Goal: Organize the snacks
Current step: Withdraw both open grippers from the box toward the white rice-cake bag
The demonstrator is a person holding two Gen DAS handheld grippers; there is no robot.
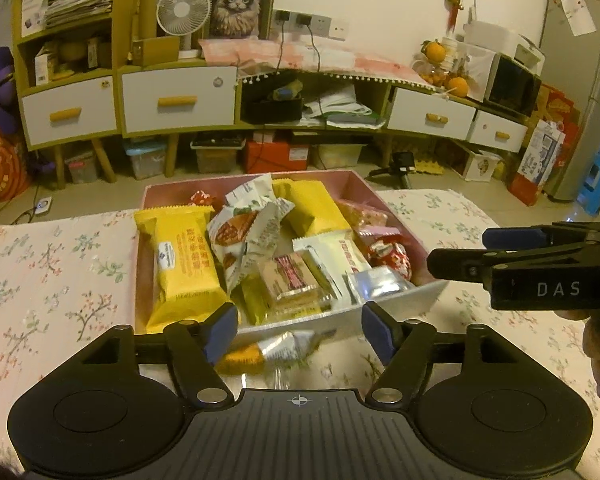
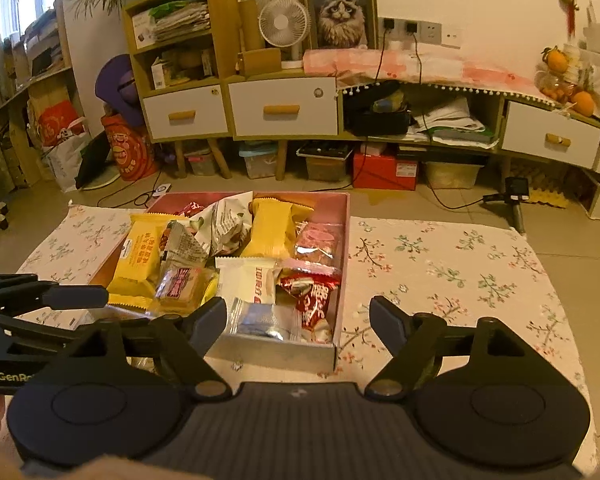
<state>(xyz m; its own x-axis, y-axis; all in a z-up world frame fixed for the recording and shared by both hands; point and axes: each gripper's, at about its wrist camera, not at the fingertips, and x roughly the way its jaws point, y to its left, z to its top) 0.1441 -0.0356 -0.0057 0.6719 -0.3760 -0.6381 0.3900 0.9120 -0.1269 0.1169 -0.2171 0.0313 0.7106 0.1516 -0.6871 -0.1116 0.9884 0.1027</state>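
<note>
We hover left claw (image 1: 296,330), released, over stray packet (image 1: 276,346) just before box (image 1: 396,300); right claw (image 2: 298,326) released. Close squarely on packet's middle.

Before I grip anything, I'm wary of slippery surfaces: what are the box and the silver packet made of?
Box: seemingly stiff card, matte pink walls with straight folded edges. Silver packet: probably metallised foil film, glossy, creased, catching glare, so likely slippery.

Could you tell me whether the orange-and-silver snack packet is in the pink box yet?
Out: the snack packet lies on the tablecloth before the pink box.
</note>
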